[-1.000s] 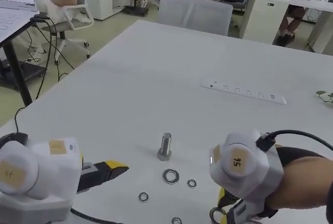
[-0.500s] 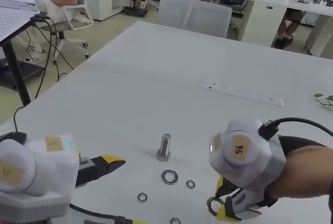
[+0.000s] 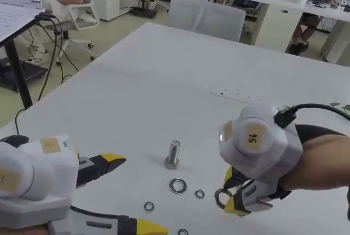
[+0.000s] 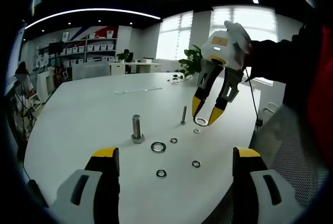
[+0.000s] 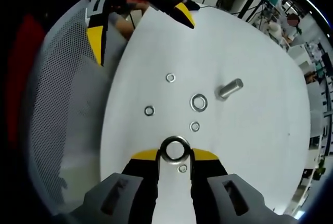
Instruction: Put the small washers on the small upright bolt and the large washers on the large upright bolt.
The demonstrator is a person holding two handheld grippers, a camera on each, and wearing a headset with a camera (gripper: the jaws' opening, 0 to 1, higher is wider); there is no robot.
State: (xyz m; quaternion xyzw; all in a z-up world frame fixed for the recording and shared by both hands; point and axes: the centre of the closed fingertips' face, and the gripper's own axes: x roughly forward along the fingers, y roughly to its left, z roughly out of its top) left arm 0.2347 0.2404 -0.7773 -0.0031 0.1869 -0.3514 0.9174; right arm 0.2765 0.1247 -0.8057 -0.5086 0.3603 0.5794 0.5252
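Large washer [image 5: 175, 138] pinched by its rim between the yellow tips of the right gripper [image 5: 175, 155], jaws closed to the ring's width, hole facing forward along them; in the left gripper view it hangs clear above the table [image 3: 164, 82]; grip is on two thin edges only, so I judge a jolt or a slight easing of the jaws would let it swing or drop. Large bolt [image 5: 230, 88] stands on its head ahead of this gripper and off to one side, well apart from the held ring; it looks free-standing, so coming down off-centre or tilted could catch the threads and knock it over. Small bolt [image 4: 183, 114] stands upright just beside the right gripper, nearer than the large one; risk of brushing it on the way across, or of dropping the big ring over the wrong bolt. Loose on the table ahead of the tips: a second large washer [image 5: 199, 101] close by the large bolt and several small washers [image 5: 194, 126], one almost beneath the jaws; a dropped ring could scatter them. Left gripper [image 4: 174, 153] sits opposite, jaws spread wide and holding nothing, pointing toward the bolts; a careless sweep from it could topple either.
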